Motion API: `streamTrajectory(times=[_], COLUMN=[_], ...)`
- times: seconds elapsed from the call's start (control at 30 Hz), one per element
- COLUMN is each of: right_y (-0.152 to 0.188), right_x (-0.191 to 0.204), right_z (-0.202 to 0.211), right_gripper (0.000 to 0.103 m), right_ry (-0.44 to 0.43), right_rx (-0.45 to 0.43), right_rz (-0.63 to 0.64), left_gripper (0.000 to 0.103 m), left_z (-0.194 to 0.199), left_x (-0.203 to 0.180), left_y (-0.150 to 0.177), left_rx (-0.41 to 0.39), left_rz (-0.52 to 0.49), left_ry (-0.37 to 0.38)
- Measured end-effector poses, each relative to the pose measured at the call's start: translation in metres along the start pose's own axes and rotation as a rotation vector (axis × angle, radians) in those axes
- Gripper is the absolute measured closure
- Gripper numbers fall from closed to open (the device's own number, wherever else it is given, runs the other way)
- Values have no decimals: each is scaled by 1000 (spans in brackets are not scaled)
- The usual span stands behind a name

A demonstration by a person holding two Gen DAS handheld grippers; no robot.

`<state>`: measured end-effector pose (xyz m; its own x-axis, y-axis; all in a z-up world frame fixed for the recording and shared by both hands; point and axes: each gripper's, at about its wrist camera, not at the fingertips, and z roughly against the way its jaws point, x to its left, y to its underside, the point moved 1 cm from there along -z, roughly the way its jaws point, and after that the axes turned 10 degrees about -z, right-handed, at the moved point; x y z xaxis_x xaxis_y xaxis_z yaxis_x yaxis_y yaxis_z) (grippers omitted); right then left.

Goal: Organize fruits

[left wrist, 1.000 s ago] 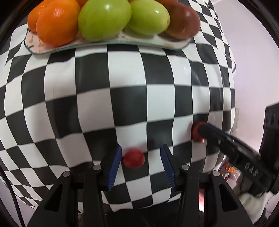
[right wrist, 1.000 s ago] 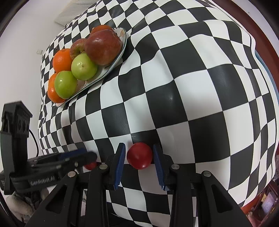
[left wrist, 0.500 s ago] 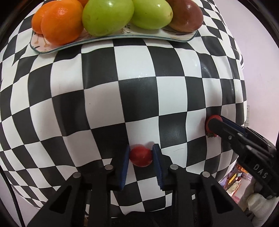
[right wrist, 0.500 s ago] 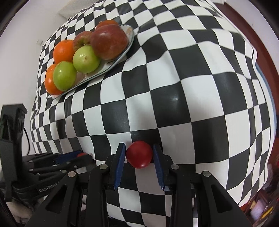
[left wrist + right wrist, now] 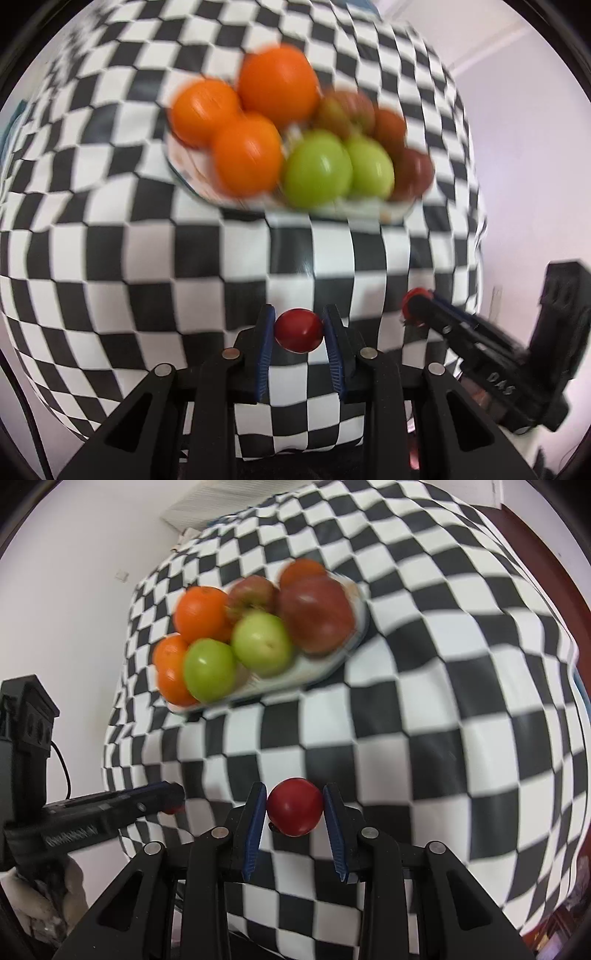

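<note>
Small red fruit (image 5: 298, 330) pinched between blue pads of left claw (image 5: 299, 332), above checkered surface (image 5: 147, 258). Second red fruit (image 5: 294, 806) clamped likewise in right claw (image 5: 295, 808). Beyond both, on the surface: white plate (image 5: 332, 661) heaped with oranges (image 5: 247, 153), green apples (image 5: 209, 668), red apples (image 5: 317, 613).
</note>
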<state>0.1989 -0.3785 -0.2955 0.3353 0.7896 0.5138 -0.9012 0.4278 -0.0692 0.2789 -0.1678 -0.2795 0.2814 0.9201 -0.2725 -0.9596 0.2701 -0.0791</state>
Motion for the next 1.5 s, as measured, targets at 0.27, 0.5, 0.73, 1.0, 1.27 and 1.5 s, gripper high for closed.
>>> streamTrajectory(times=[0.27,0.5,0.73,1.0,1.27,1.5], right_y=[-46,-68,-67,-66,-65,-44], right_x=[28,39,37,30,33,52], right_z=[-16,-34,-45,-36,11,52], right_gripper=[69,69,68,28,8,7], right_ry=[1,63,81,57,197,333], right_rx=[-72,-88,-84,-123,-185,-248], right_rz=[-9,12,3,-49,-31,66], left_gripper=[79,79,78,32,17,17], left_z=[24,9,-2,0,40,70], left_x=[63,101,111,103,71,42], left_y=[-34,-58,-66,-69,-49,-9], left_rx=[-88,-78,-49,-36,-101,-136], left_rz=[143,256,297,250,59,-3], left_ry=[18,47,100,15,-229,-332])
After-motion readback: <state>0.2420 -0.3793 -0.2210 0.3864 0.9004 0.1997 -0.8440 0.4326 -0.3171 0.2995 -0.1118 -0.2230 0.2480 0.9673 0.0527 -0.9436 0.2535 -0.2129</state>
